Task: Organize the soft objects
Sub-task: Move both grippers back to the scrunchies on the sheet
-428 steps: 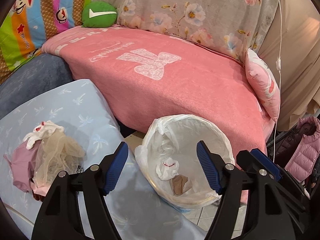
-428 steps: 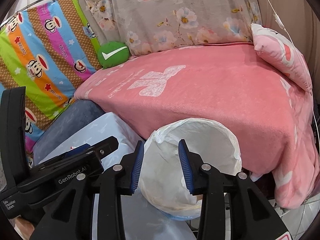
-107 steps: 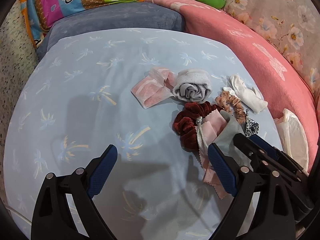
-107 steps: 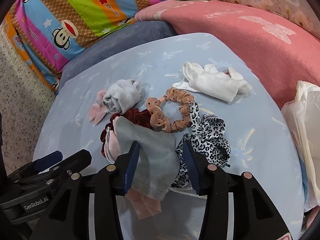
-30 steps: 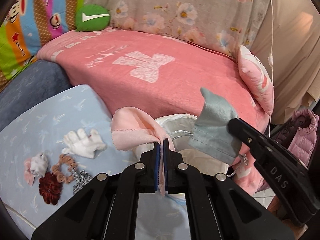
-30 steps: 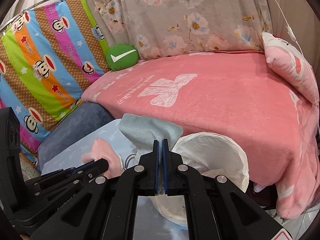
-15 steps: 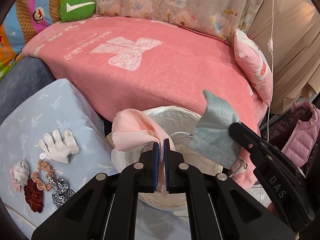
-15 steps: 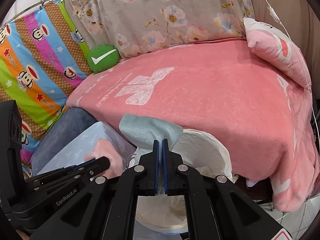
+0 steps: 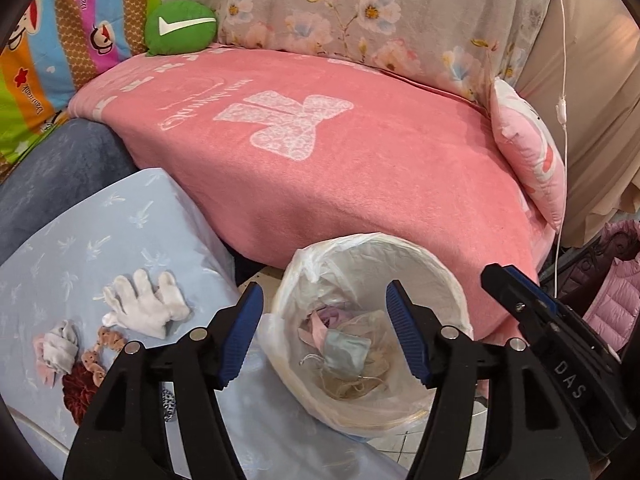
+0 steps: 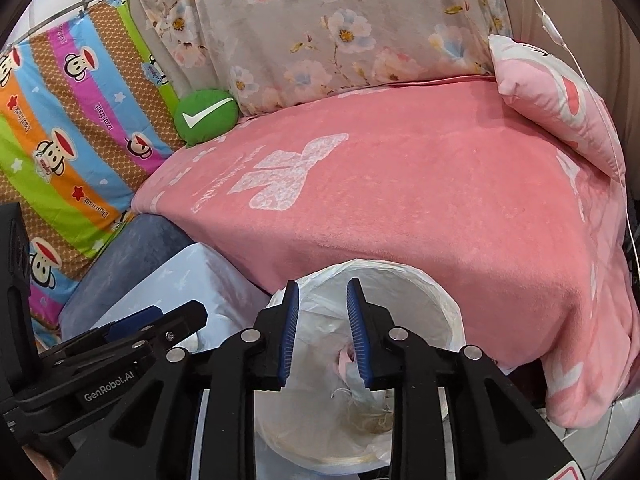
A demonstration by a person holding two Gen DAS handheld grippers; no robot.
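A round bin lined with a white plastic bag (image 9: 448,280) stands below the pink sofa edge. Inside it lie a grey-blue pouch (image 9: 345,351) and a pink cloth (image 9: 316,326) on other soft items. My left gripper (image 9: 324,334) hangs open over the bin, holding nothing. The right gripper (image 10: 322,330) is also open above the same bin (image 10: 448,308), with the pink cloth (image 10: 345,358) showing below its fingers. On the light blue cushion (image 9: 132,216) to the left lie a white glove (image 9: 146,308), a rolled grey sock (image 9: 60,346), a tan scrunchie (image 9: 100,354) and a dark red scrunchie (image 9: 78,394).
A pink blanket (image 9: 340,152) covers the sofa behind the bin. A green round cushion (image 9: 180,26) and a pink pillow (image 9: 532,152) rest on it. A pink padded jacket (image 9: 616,292) sits at the right. Tiled floor (image 9: 404,440) shows beneath the bin.
Both grippers have opened. The pink cloth and the grey-blue pouch they held have dropped into the bin.
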